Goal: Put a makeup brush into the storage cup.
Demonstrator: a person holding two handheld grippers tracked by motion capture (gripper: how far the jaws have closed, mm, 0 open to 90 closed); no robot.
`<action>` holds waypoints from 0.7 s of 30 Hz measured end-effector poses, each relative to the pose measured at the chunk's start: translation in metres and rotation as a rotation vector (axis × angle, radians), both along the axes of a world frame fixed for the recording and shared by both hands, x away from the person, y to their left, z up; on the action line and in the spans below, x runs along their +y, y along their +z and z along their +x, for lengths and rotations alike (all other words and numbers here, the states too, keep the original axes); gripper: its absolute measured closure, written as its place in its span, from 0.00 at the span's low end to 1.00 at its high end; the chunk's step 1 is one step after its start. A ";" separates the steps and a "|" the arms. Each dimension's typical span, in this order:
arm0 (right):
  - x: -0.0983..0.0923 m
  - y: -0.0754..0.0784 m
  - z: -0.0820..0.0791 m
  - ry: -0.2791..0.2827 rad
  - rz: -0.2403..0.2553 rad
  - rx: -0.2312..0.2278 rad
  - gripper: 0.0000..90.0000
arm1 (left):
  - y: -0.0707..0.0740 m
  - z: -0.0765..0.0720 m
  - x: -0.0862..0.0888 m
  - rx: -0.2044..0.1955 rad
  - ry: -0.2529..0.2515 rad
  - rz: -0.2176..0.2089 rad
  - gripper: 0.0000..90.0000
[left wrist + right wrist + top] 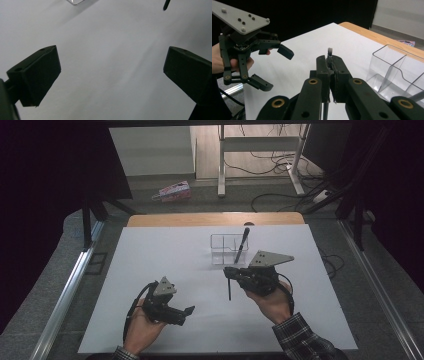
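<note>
Two grippers in my sight: my right gripper [231, 272] pinches a dark pen [229, 287] upright just before the clear organizer [222, 251]; my left gripper [186, 314] hangs spread over bare white table [150, 255], well apart; no legible writing

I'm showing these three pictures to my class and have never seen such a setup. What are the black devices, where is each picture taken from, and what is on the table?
A person sits at a white table holding a hand-held two-jaw gripper in each hand. The high view looks down from above; the other two come from cameras riding on each gripper. The left gripper is open and empty, as its own view shows, its jaws wide apart over bare table. The right gripper is shut on a thin dark pen. Beyond it stands a clear plastic organizer with another pen leaning in it.
</note>
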State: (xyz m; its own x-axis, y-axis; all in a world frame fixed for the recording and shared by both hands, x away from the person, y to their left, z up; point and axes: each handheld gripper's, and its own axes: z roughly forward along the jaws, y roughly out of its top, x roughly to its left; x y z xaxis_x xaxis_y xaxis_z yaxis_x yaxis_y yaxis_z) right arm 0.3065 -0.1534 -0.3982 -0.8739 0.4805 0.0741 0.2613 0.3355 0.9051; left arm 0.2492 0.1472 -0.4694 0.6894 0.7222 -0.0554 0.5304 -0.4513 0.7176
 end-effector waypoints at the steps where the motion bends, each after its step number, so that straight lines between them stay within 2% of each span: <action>1: -0.001 0.000 0.001 -0.002 0.000 -0.002 0.95 | -0.001 -0.001 0.001 0.000 0.003 0.003 0.02; 7: -0.005 0.003 0.003 -0.014 0.003 -0.009 0.95 | -0.003 -0.005 0.011 -0.006 0.028 0.014 0.01; 21: -0.012 0.007 0.009 -0.032 0.010 -0.016 0.95 | -0.009 -0.014 0.031 -0.020 0.085 0.009 0.02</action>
State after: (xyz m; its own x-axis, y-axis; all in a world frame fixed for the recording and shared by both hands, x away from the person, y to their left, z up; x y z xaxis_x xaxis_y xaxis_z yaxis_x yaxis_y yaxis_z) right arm 0.3155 -0.1655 -0.3915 -0.8592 0.5074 0.0654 0.2571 0.3178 0.9126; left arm 0.2350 0.1782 -0.4781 0.6264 0.7787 -0.0353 0.5524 -0.4116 0.7248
